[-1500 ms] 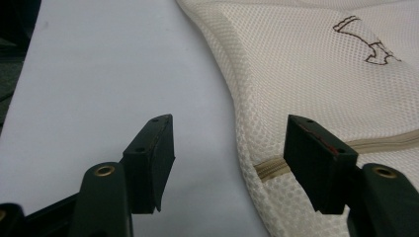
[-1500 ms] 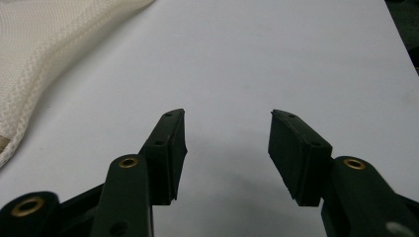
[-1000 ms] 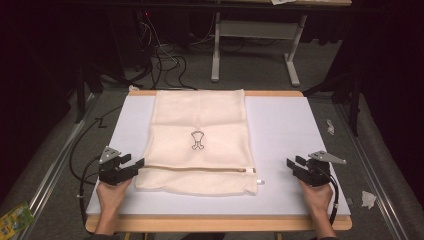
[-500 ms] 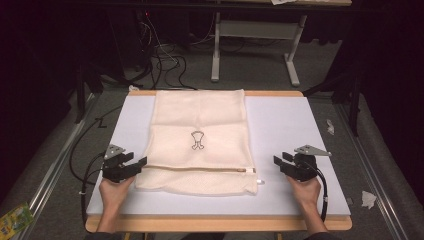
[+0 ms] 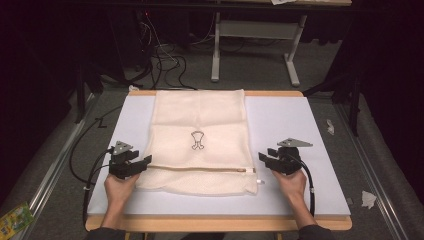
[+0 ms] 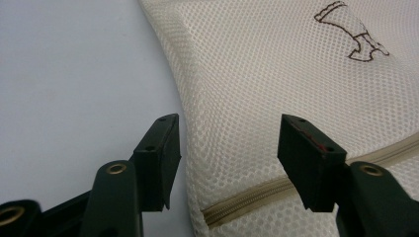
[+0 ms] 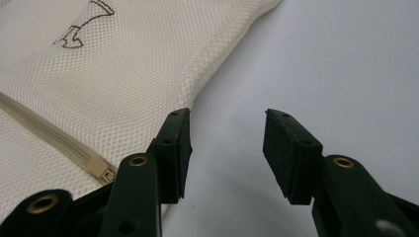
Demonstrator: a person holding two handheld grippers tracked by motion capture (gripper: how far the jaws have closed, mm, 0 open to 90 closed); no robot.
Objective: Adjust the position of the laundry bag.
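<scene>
A cream mesh laundry bag (image 5: 200, 140) lies flat on the white table top (image 5: 285, 125), with a small brown emblem (image 5: 198, 140) at its middle and a zipper (image 5: 200, 169) across its near part. My left gripper (image 5: 145, 162) sits at the bag's left edge by the zipper end. Its jaws have just been closing, and the bag's edge (image 6: 222, 148) lies between them unpressed. My right gripper (image 5: 264, 159) hovers just right of the bag's right edge, near the zipper pull (image 7: 101, 170). Its jaws have just been opening, and only bare table shows between them (image 7: 226, 116).
The table's wooden rim (image 5: 215, 223) runs along the near side. Beyond the far edge, black cables (image 5: 165, 65) lie on the floor beside a grey desk frame (image 5: 255, 35). Paper scraps (image 5: 367, 199) lie on the floor at right, and a green packet (image 5: 15, 217) at left.
My right gripper has slid left across the table toward the bag's right edge. My left gripper has barely shifted at the bag's left edge.
</scene>
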